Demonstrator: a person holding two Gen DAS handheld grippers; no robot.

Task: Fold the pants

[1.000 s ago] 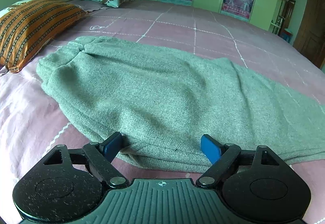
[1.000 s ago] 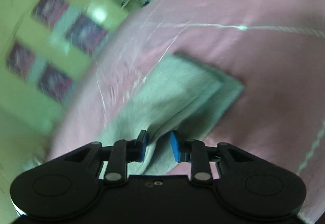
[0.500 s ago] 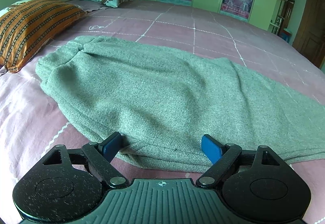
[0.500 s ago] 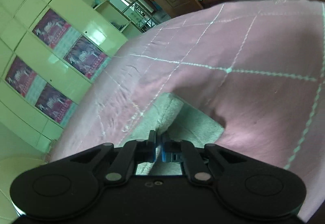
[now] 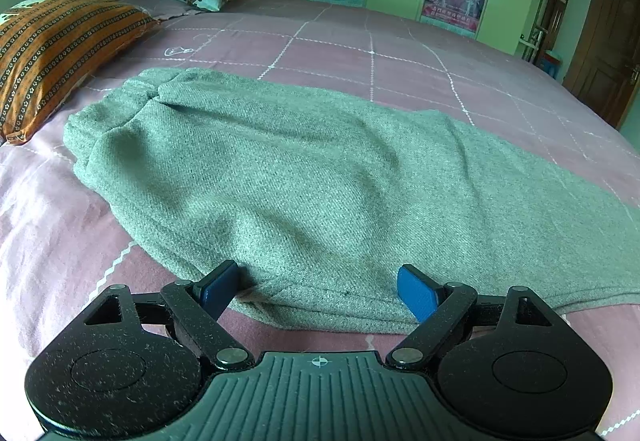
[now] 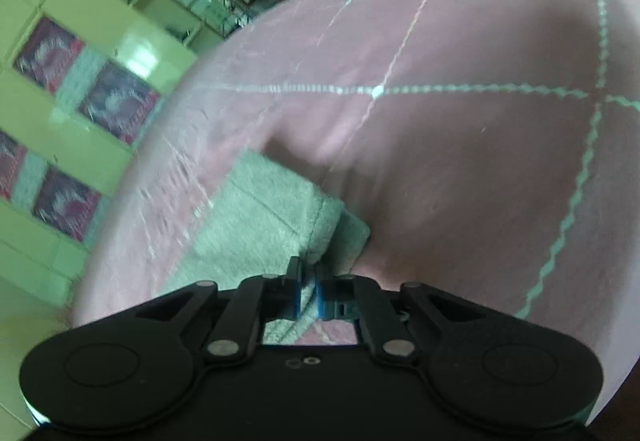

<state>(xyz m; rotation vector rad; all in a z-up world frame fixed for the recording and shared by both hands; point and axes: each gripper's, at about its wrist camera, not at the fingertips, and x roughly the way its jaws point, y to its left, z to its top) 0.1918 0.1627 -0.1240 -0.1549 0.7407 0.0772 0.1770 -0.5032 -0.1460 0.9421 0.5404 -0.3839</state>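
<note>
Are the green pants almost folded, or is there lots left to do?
Done so far: the pants lie on the bed, apparently with one leg over the other. In hand: the right gripper is pinching the cuff end, while the left gripper sits open at the near edge. Left: they are not yet folded end to end, so that fold remains.

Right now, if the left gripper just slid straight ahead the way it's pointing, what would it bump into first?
The left gripper, jaws wide open, would meet the near edge of the grey-green pants lying on the pink bedsheet almost at once. Its fingertips already seem to touch or straddle that edge, though the depth is unclear.
</note>
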